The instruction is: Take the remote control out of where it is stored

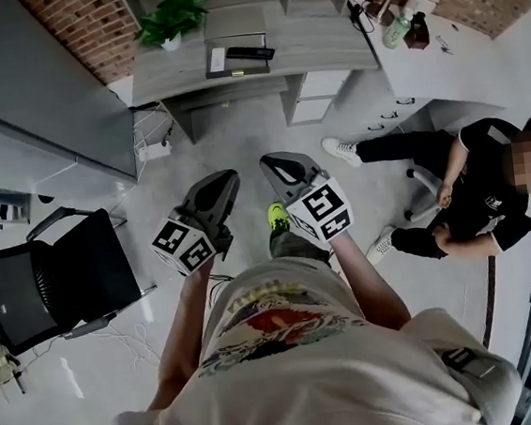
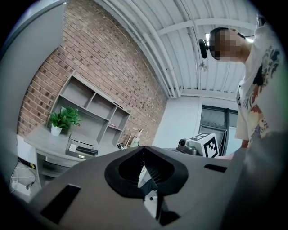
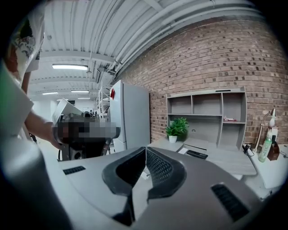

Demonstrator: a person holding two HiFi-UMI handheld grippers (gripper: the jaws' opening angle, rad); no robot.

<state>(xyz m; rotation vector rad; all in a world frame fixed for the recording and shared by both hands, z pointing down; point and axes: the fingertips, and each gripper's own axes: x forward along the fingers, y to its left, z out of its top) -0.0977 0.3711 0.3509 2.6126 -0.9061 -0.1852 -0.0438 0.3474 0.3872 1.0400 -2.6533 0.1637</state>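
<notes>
Remote (image 1: pixel 251 54): a slim black bar lying flat in a grey tray (image 1: pixel 234 39) beside a white card (image 1: pixel 218 61), on the table (image 1: pixel 324 52) by the brick wall; a plant (image 1: pixel 172 17) stands to the tray's left.
Left gripper (image 1: pixel 228 176): fingers pressed together, nothing between them.
Right gripper (image 1: pixel 275 162): fingers closed too, and empty.
Gap: both grippers are well apart from the table, with open floor between.
Handling: probably light, rigid plastic with a smooth shell that may slide if nudged. It is not delicate, though the buttons on top should not be pinched.
Hold: best taken across its narrow width near the middle, with the fingers on the long edges.
Risk: the tray's low wall may crowd a finger, and an end grip could let it tip.
</notes>
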